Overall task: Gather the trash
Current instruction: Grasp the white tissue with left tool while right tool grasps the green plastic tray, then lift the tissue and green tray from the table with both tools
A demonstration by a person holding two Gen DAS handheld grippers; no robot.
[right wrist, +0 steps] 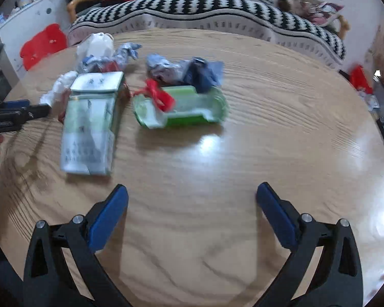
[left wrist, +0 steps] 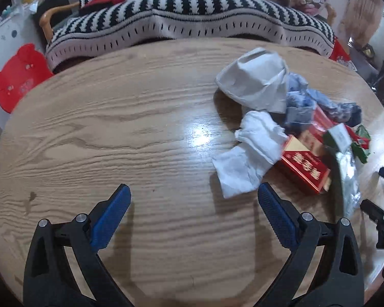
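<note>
Trash lies on a wooden table [left wrist: 115, 128]. In the left wrist view a crushed grey paper cup [left wrist: 256, 81], a crumpled white tissue [left wrist: 248, 153], a red carton [left wrist: 304, 166] and blue wrappers [left wrist: 302, 102] sit to the right. My left gripper [left wrist: 194, 197] is open and empty, its right finger just below the tissue. In the right wrist view a pale green carton [right wrist: 92, 120], a green plastic tray [right wrist: 184, 107] with a red scrap [right wrist: 158, 94] and blue wrappers [right wrist: 202, 74] lie ahead. My right gripper [right wrist: 192, 197] is open and empty, short of them.
A black-and-white striped sofa [left wrist: 192, 18] stands behind the table. A red cutout [left wrist: 18, 76] hangs on a white cabinet at left. The left gripper shows at the left edge of the right wrist view [right wrist: 18, 113]. The table's right half [right wrist: 294, 128] is bare wood.
</note>
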